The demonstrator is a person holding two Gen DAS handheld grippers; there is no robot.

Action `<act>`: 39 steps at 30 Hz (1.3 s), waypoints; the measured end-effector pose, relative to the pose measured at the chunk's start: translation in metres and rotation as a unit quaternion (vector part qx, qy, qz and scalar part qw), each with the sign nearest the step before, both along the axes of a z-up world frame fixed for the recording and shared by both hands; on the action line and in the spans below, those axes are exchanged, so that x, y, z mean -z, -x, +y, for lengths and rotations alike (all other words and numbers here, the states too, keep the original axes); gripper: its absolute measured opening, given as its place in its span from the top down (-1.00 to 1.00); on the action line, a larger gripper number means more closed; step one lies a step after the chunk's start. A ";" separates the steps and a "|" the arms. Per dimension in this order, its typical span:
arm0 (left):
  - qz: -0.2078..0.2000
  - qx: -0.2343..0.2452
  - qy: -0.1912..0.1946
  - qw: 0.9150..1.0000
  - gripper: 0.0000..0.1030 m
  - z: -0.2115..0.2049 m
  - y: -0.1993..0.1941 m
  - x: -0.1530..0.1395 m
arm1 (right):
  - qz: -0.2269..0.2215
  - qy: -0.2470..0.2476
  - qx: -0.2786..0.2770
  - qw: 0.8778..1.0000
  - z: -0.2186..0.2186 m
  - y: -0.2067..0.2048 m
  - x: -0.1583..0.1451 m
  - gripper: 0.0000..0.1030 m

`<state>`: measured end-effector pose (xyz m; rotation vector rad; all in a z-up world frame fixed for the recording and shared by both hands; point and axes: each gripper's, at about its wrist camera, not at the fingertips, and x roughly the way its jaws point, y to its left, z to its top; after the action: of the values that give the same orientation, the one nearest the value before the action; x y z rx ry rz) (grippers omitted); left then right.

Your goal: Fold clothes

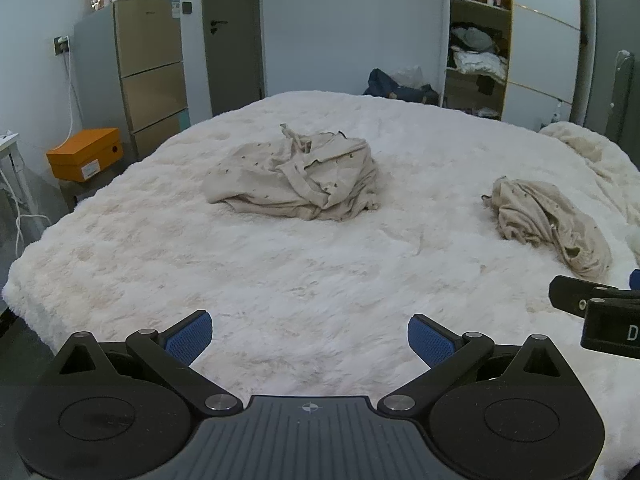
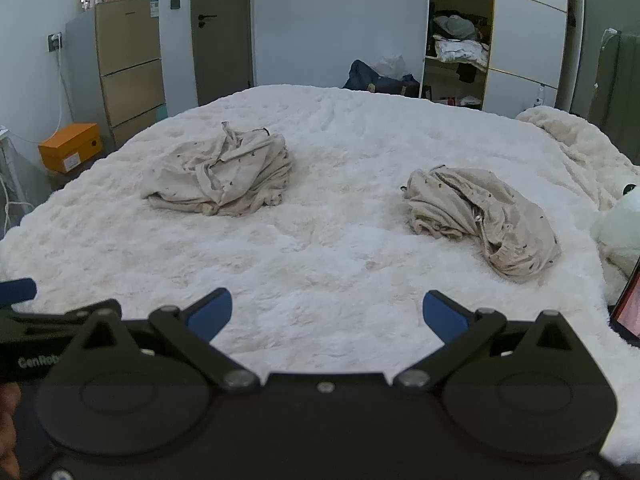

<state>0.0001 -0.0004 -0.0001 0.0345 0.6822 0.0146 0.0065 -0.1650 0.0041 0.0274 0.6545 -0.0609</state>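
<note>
My left tool (image 1: 310, 338) and right tool (image 2: 326, 314) hang side by side over the near edge of the bed (image 1: 320, 280), both with jaws spread wide and nothing between the blue pads (image 1: 190, 338). The folding has not begun, by my reading: two beige speckled garments lie crumpled on the fluffy white cover, well ahead of me and well apart from each other. The left heap (image 1: 296, 174) sits toward the middle of the bed; the right heap (image 2: 480, 216) lies nearer the far right side, close to a rumpled cream blanket (image 2: 568, 140). Both remain to be spread flat and folded. Nothing blocks either reach; bare plush lies between my tools and the clothes. Beyond the bed stand a tan cabinet (image 1: 152, 72), an orange box (image 1: 86, 154), a closed door (image 1: 234, 32) and an open wardrobe (image 1: 476, 40) stuffed with clothing. A lit screen (image 2: 628, 308) pokes in at the right edge.
</note>
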 end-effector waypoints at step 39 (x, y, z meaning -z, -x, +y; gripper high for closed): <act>-0.009 0.009 0.010 1.000 -1.00 0.001 0.002 0.000 | -0.001 0.020 -0.006 1.000 0.003 0.002 0.003 -1.00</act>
<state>-0.0018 0.0002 -0.0003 0.0215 0.6639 -0.0093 0.0041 -0.1615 0.0012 -0.0151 0.6509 -0.0621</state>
